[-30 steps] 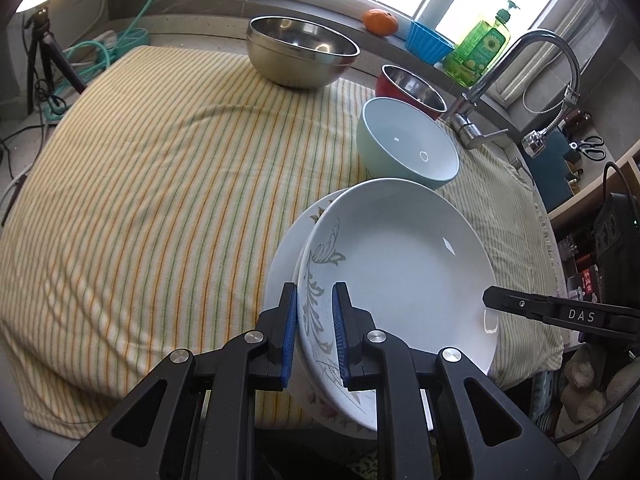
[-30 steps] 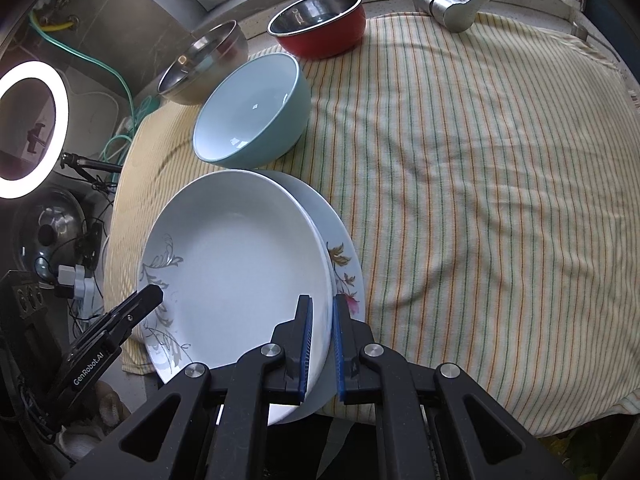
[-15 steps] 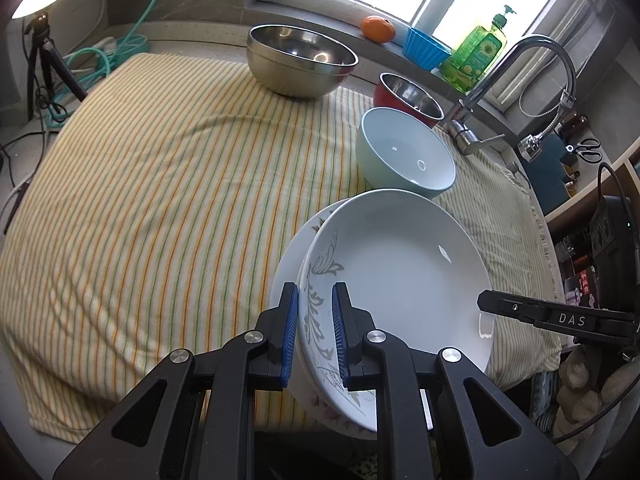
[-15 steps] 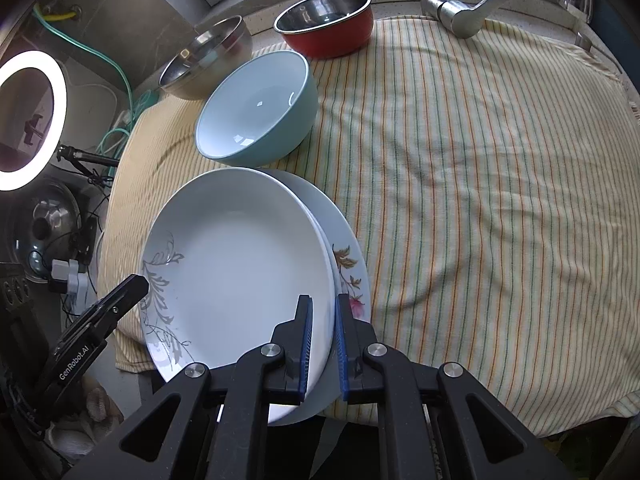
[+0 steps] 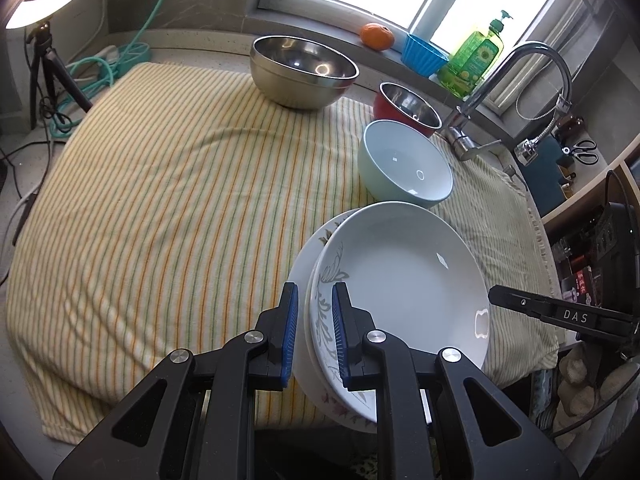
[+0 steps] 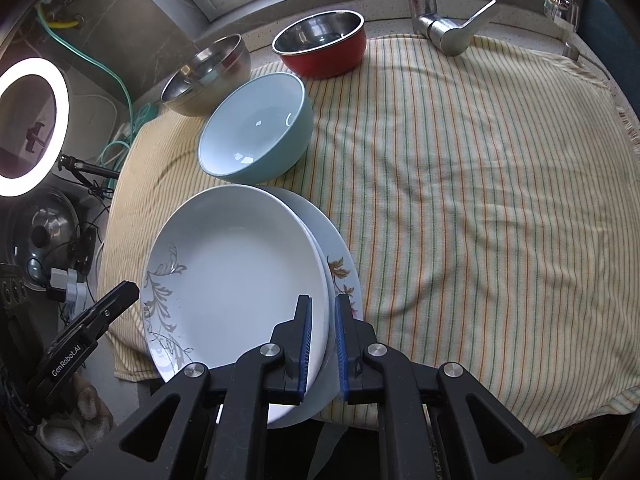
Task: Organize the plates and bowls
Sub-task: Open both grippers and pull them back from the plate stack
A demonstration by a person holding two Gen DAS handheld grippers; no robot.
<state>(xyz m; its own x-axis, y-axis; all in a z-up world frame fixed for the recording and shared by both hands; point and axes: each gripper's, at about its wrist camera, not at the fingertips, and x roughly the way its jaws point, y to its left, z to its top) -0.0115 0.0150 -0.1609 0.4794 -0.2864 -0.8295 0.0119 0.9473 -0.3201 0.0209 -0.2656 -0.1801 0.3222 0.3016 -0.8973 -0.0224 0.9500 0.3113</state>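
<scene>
Seen only from the left wrist: soap bottle (image 5: 476, 56) and scissors (image 5: 585, 150); only from the right: faucet handle (image 6: 460, 28). Left hand-held gripper (image 5: 313, 330) and right hand-held gripper (image 6: 322, 344) each clamped on opposite rims of the deep plate (image 5: 404, 280), stacked on a flat plate (image 6: 340, 276) at the tabletop's (image 5: 160, 184) near edge. Flat plate mostly hidden.

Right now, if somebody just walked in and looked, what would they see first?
First, the two stacked white plates at the near edge of the striped cloth, pinched on opposite rims by the left gripper and the right gripper. Just behind them sits a light blue bowl. Farther back are a red bowl and a shiny steel bowl, with an orange on the windowsill.
</scene>
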